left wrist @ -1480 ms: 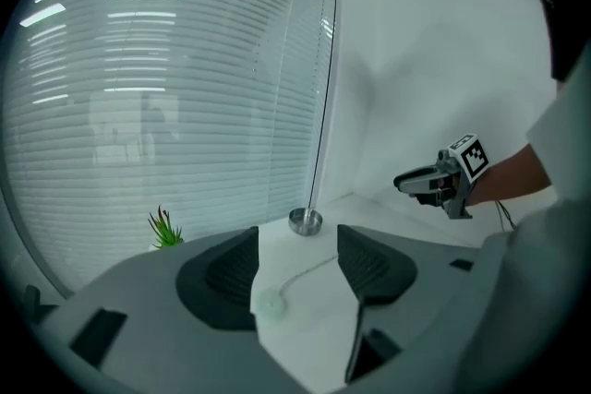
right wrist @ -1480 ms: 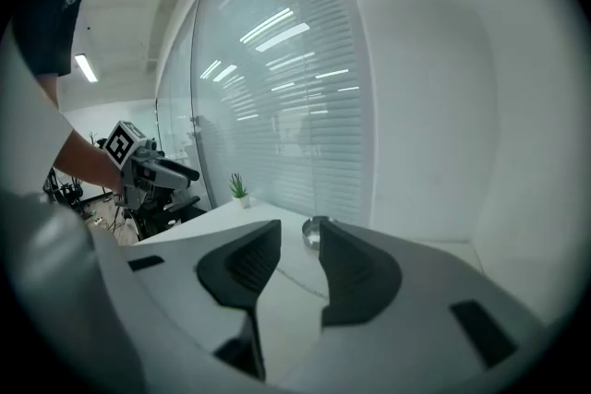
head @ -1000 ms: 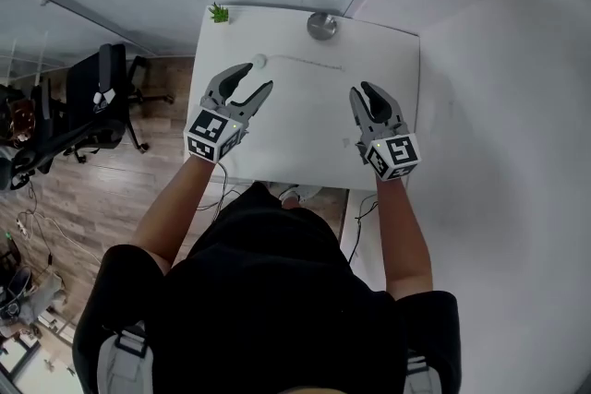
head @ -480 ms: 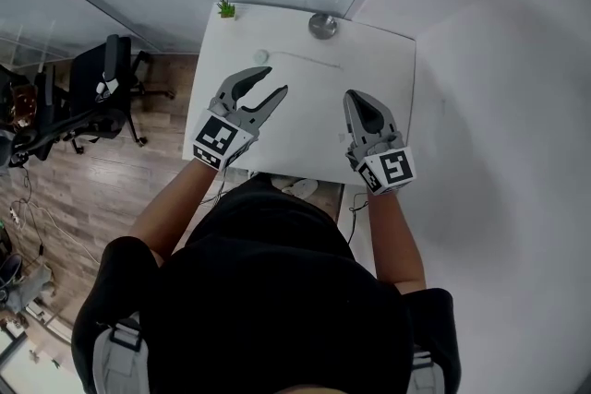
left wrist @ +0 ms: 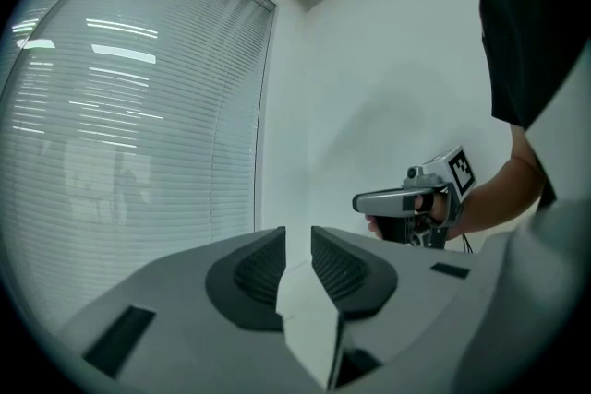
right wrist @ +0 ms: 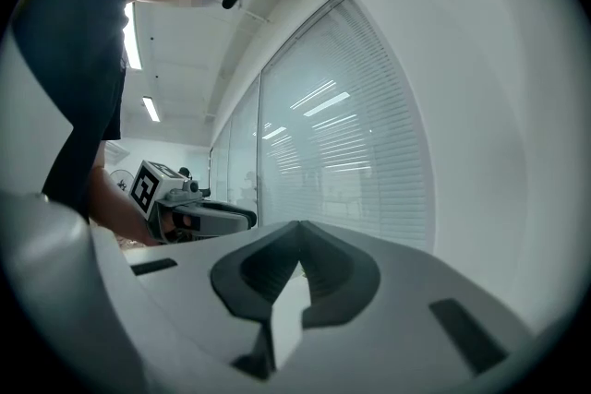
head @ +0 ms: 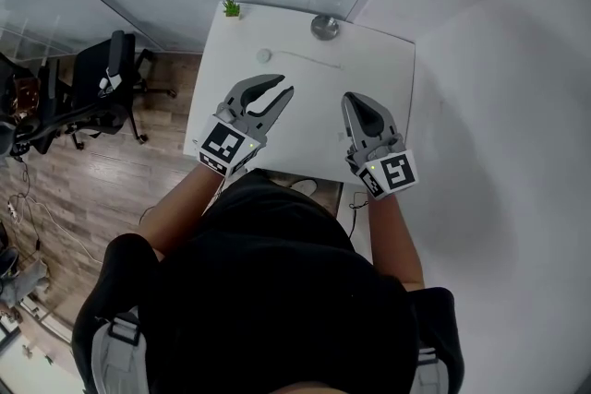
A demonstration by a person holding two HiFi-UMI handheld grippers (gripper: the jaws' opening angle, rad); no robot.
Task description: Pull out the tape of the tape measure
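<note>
The tape measure (head: 264, 55), seemingly a small pale round case, lies on the white desk (head: 392, 83) in the upper middle of the frame. Its thin tape (head: 309, 62) runs rightward, apparently already drawn out. Both grippers hover lower in the frame, clear of it. The left gripper (head: 284, 85), nearer the case, has just been closing to a narrow gap with nothing between its jaws. The right gripper (head: 355, 97), nearer the tape's free end, is fully closed and empty.

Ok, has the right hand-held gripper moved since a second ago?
Yes. The right hand-held gripper has drawn back toward the near edge of the white table; its marker cube now overhangs that edge.
</note>
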